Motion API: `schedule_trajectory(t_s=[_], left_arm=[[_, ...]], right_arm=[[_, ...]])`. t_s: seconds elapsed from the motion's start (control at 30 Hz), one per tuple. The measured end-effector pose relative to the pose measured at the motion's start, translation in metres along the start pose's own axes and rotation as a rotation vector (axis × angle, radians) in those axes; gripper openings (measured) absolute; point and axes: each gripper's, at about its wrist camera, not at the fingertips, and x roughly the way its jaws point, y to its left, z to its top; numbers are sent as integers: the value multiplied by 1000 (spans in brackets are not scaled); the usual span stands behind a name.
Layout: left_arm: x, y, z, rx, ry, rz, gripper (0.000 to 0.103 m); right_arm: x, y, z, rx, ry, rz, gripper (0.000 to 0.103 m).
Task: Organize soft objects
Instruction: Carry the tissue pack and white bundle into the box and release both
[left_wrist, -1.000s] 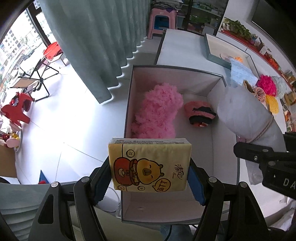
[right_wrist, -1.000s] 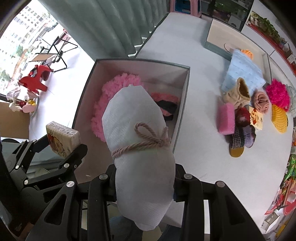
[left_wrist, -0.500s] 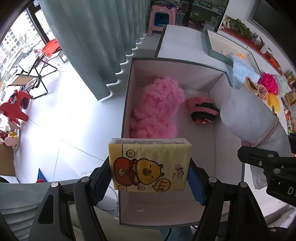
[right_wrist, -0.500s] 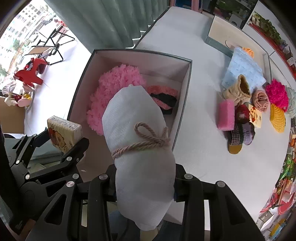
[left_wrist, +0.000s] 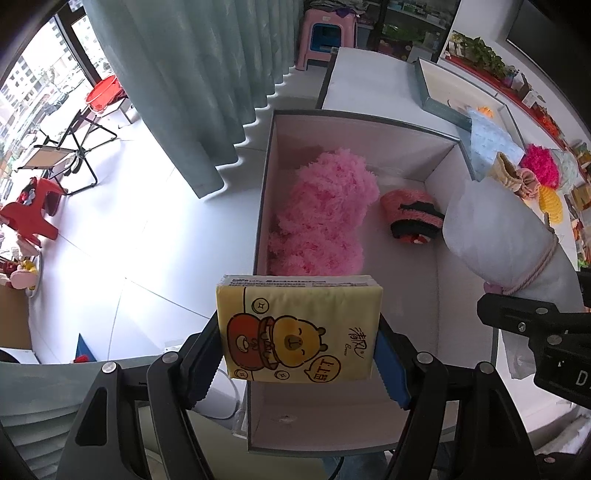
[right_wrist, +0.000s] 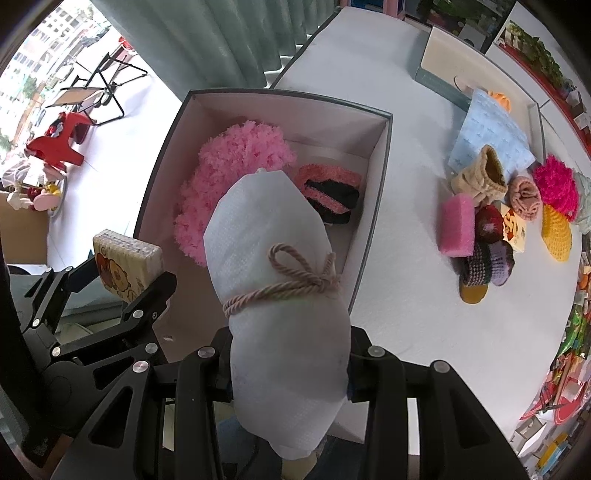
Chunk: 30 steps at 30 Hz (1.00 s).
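With the tissue pack (left_wrist: 299, 328) and white bundle (right_wrist: 280, 295) pinched between the fingers, both are best lowered onto the box (left_wrist: 436, 280) floor bared at lower frame.

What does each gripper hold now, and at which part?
The left gripper clamps the yellow tissue pack by its two short sides. The right gripper grips the white tied bundle around its lower part, below the cord.
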Motion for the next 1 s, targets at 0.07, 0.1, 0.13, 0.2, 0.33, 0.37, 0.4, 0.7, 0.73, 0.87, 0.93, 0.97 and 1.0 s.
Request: schedule_trajectory(t_s=[0.07, 0.1, 0.13, 0.2, 0.33, 0.37, 0.4, 0.7, 0.73, 0.87, 0.93, 0.97, 1.0], left_arm=[[0, 0, 0, -2, 1, 0, 75], [1, 0, 0, -1, 6, 0, 75], [2, 0, 0, 0, 8, 1, 75], [3, 0, -1, 3, 14, 2, 75], [6, -4, -1, 24, 13, 14, 75], [7, -5, 0, 27, 15, 17, 75], [7, -6, 0, 32, 15, 21, 75], [6, -13, 3, 56, 13, 19, 75], [6, -14, 3, 59, 14, 20, 75], [6, -15, 4, 63, 15, 27, 75], [7, -13, 4, 51, 20, 27, 76], [8, -12, 4, 44, 29, 28, 83], [8, -10, 5, 38, 36, 19, 88]], right_arm=[[1, 1, 0, 2, 3, 1, 44], [2, 1, -1, 1, 5, 0, 44], [3, 2, -1, 1, 6, -1, 44], [6, 2, -2, 1, 13, 0, 44], [11, 1, -3, 11, 29, 5, 44], [12, 1, -3, 14, 33, 7, 44], [13, 1, -3, 16, 35, 8, 44], [17, 0, -4, 24, 44, 19, 44], [18, 0, -4, 27, 45, 20, 44], [18, -2, -3, 32, 41, 24, 45], [16, -4, -3, 36, 33, 25, 52], [16, -5, -3, 42, 30, 26, 59], [15, -8, -3, 51, 27, 26, 70]])
